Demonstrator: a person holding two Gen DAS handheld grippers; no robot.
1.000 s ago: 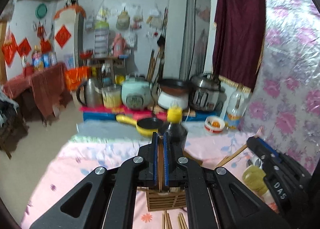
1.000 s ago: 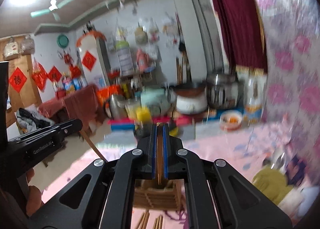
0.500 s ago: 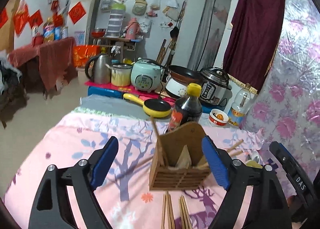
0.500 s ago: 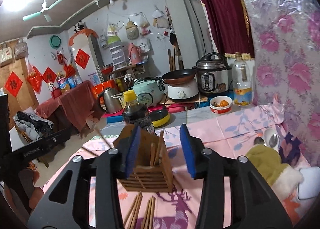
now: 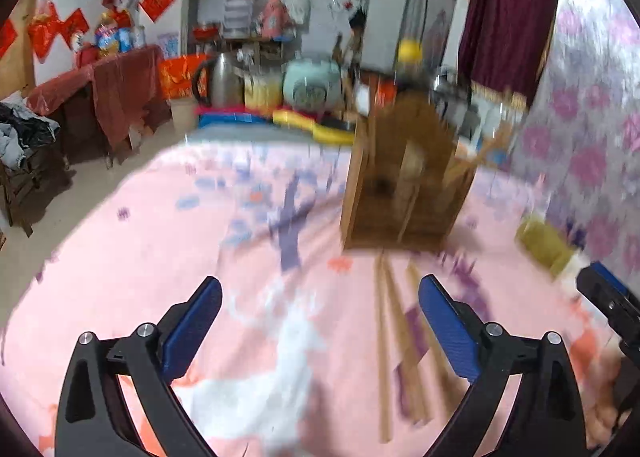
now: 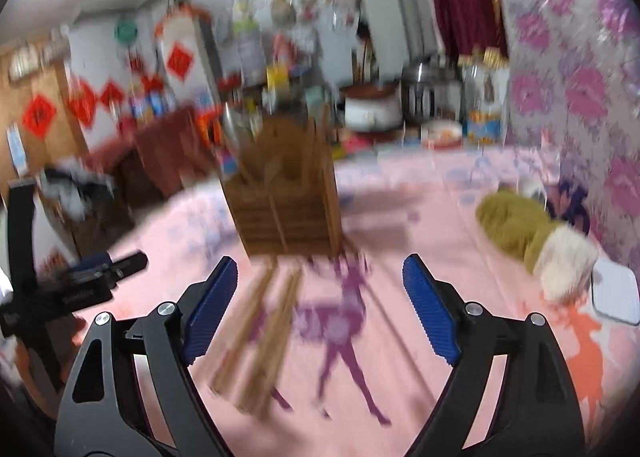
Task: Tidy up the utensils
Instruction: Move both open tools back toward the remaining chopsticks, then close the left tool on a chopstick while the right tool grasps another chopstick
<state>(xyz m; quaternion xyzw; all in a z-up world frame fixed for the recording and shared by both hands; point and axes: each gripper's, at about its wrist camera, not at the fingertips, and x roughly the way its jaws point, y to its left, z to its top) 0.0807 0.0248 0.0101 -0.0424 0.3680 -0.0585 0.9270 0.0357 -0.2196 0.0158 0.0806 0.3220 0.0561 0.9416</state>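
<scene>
Fingers (image 5: pixel 448 329) of the left gripper (image 5: pixel 318 327) are spreading wide, nothing btwn them; same w/ the right gripper (image 6: pixel 320 309), jaws opening and empty. Both views are smeared by motion, so fine detail is hard to read.

Wooden holder (image 5: pixel 404 181) stands upright on the pink cloth (image 5: pixel 160 257) over the table, a few sticks already leaning inside. Loose chopsticks (image 5: pixel 396 341) lie flat on the cloth just in front of the holder, bunched in a few pairs, ends pointing at its base.

Step in hand, I'd say: going down for the next sticks. To do it well:
- Pick one stick or one pair per gripper, not the whole bunch. The outer ones look easiest to reach.
- Bring fingers down straddling the stick across its length, near the middle so it won't tip when lifted.
- Soft cloth may bunch, so close gently and don't dig in.
- Keep the two grippers apart; in the left view the right one sits close at the edge.
- Lift clear of the holder's wall before tilting the stick upright.
</scene>
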